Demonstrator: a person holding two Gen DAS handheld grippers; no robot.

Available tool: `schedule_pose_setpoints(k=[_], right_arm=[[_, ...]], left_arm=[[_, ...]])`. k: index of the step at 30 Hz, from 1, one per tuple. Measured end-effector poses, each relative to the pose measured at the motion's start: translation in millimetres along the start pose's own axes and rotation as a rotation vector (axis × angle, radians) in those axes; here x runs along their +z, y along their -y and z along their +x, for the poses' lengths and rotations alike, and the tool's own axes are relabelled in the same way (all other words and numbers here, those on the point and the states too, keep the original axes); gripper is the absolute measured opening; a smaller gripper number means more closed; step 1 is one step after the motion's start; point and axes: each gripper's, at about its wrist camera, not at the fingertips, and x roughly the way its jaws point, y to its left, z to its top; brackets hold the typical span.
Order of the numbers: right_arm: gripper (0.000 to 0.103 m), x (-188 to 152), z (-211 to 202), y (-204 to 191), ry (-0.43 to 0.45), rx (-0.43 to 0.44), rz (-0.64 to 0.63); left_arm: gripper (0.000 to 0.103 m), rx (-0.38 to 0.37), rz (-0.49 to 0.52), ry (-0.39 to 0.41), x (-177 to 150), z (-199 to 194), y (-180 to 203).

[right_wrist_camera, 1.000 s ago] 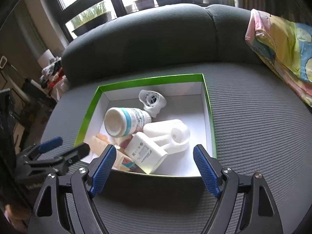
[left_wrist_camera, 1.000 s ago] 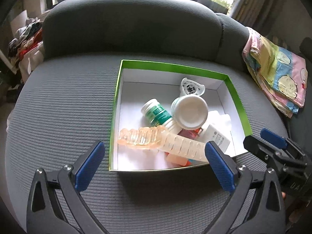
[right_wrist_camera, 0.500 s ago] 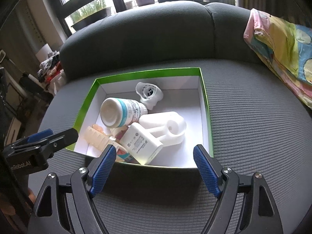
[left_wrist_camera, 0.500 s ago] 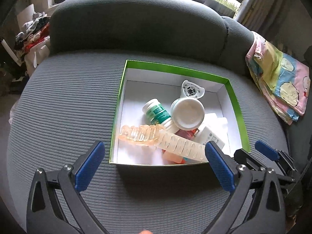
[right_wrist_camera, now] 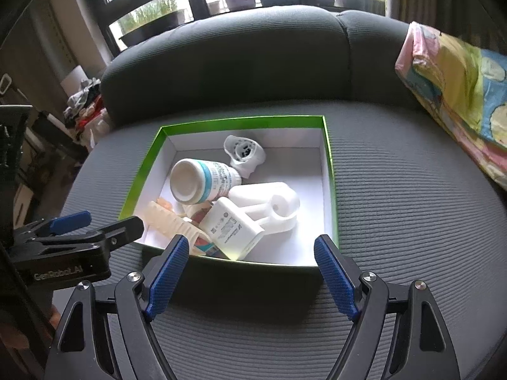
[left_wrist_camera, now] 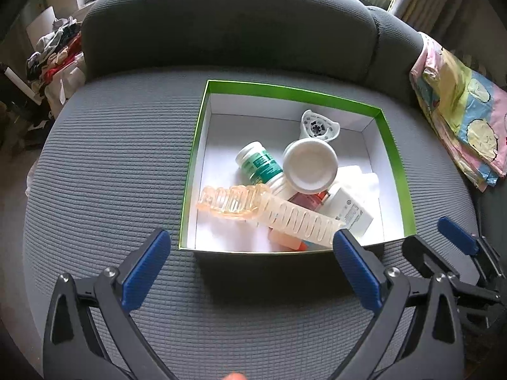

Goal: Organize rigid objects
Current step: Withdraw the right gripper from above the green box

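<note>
The one piece of writing we can read is "CenRobot_AI", printed in pale letters on the black body of the left hand-held gripper [right_wrist_camera: 98,224] as the right wrist view catches it from the side. The white charger [right_wrist_camera: 230,228] carries small grey print and marks on its face, and the white bottle [right_wrist_camera: 199,181] has a blue-banded label with fine text, but both are too small for us to make out. The green-labelled bottle [left_wrist_camera: 259,165] shows white lettering that we cannot read either.

All of these lie in the green-rimmed box [left_wrist_camera: 396,171], which sits on the grey sofa seat [left_wrist_camera: 111,164]. Inside the box, near its front wall, we see a ribbed clear orange tray [left_wrist_camera: 233,202]; behind it the bottles, and toward the back wall a white round plastic part [left_wrist_camera: 318,126].

The left wrist view shows the orange tray whole, while in the right wrist view it is mostly hidden. The right wrist view shows a white cylinder-shaped plastic piece [right_wrist_camera: 269,205], perhaps a holder, barely seen from the left.

Both grippers hover just in front of the box. The left one stands wide apart and holds nothing; the right hand-held gripper [right_wrist_camera: 252,272] is likewise spread, with nothing between its blue pads [right_wrist_camera: 336,280].
</note>
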Motion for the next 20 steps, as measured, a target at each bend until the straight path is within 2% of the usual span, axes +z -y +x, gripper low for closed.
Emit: schedule_pose_setpoints(k=[4, 20], right_arm=[[0.082, 1.3, -1.1, 0.6, 0.002, -0.032, -0.011], [0.082, 0.3, -2.6, 3.5, -0.003, -0.028, 0.01]], left_arm=[[0.102, 0.006, 0.003, -0.007, 1.3, 1.1, 1.6], [0.102, 0.03, 0.029, -0.005, -1.4, 2.4, 14.2]])
